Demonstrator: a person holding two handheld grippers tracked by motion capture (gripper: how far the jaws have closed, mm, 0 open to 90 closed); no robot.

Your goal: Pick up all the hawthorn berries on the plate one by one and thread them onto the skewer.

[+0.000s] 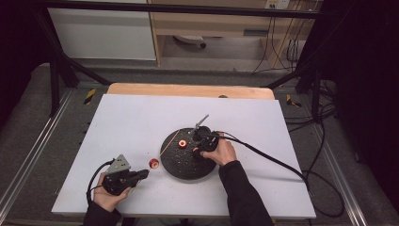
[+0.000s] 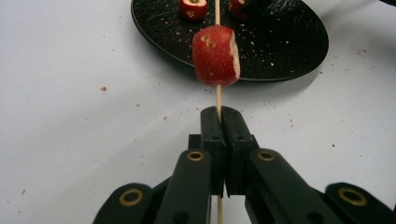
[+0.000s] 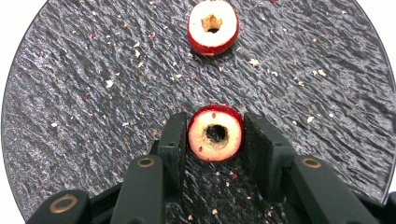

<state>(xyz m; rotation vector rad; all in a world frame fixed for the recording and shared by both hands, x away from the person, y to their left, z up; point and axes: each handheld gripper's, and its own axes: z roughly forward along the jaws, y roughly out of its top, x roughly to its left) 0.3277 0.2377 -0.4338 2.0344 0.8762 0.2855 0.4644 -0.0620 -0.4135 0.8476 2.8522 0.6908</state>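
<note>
Right claw [image 3: 215,140] clamps a cored red fruit piece [image 3: 215,134]; left claw [image 2: 219,126] pinches the thin wooden skewer [image 2: 217,95]; threading probably follows, needing hole-to-tip alignment.

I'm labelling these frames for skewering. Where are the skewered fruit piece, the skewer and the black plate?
skewered fruit piece [image 2: 215,56], left gripper view, on its red skin.
skewer [image 2: 218,100], left gripper view, on the bare stick below the fruit.
black plate [image 3: 84,93], right gripper view, on its bare textured surface.

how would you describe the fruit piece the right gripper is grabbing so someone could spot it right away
Find the round black plate on the white table. Two cored red fruit pieces lie on it; the one meant sits between the right gripper's black jaws. Its neighbour lies free farther up, and a third piece is threaded on a skewer.
</note>
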